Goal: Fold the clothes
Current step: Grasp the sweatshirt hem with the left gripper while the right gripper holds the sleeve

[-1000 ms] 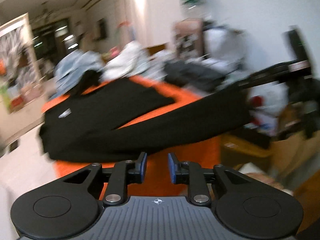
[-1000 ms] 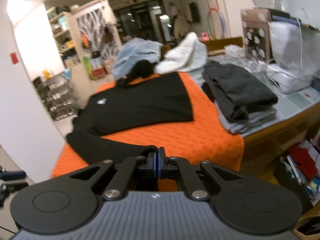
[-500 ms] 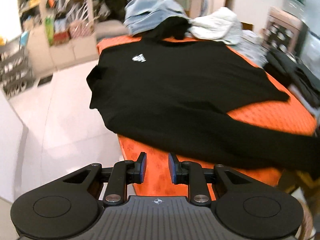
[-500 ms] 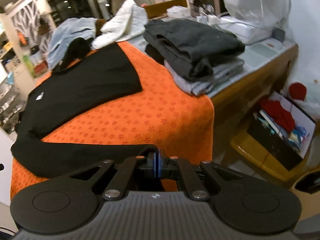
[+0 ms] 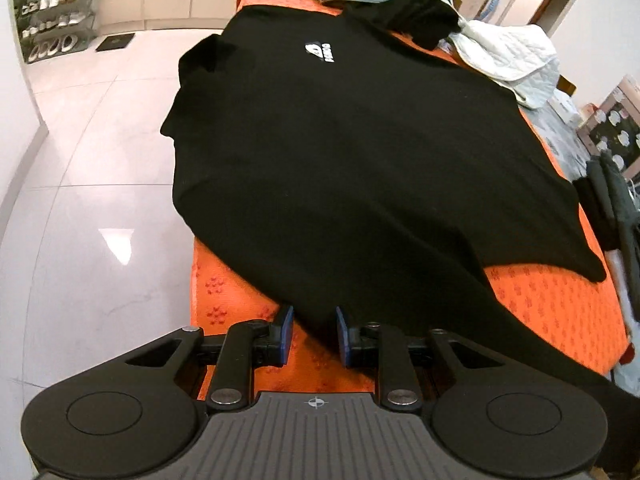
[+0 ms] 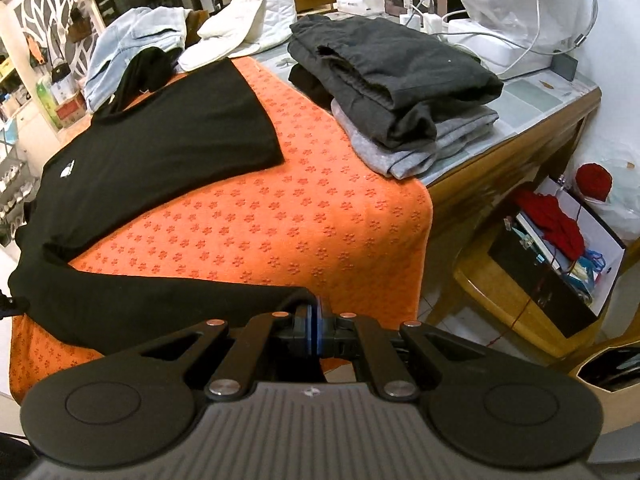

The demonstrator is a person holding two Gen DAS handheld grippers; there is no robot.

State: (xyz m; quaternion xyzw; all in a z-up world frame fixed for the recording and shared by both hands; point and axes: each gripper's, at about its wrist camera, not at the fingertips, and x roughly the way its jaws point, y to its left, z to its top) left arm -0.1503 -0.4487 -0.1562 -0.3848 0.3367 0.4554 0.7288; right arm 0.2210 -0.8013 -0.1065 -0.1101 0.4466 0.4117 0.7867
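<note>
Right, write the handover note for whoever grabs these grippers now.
Left gripper: jaws closing, the near edge of the shirt between them, not yet pinched.
Right gripper: shut on the end of the sleeve.
The shirt lies flat, logo up, on the orange cloth, with the sleeve stretched along the near edge. A folded pile sits just right of the cloth.
Done: shirt spread out.
Left: all the folds, then probably onto the pile.
</note>
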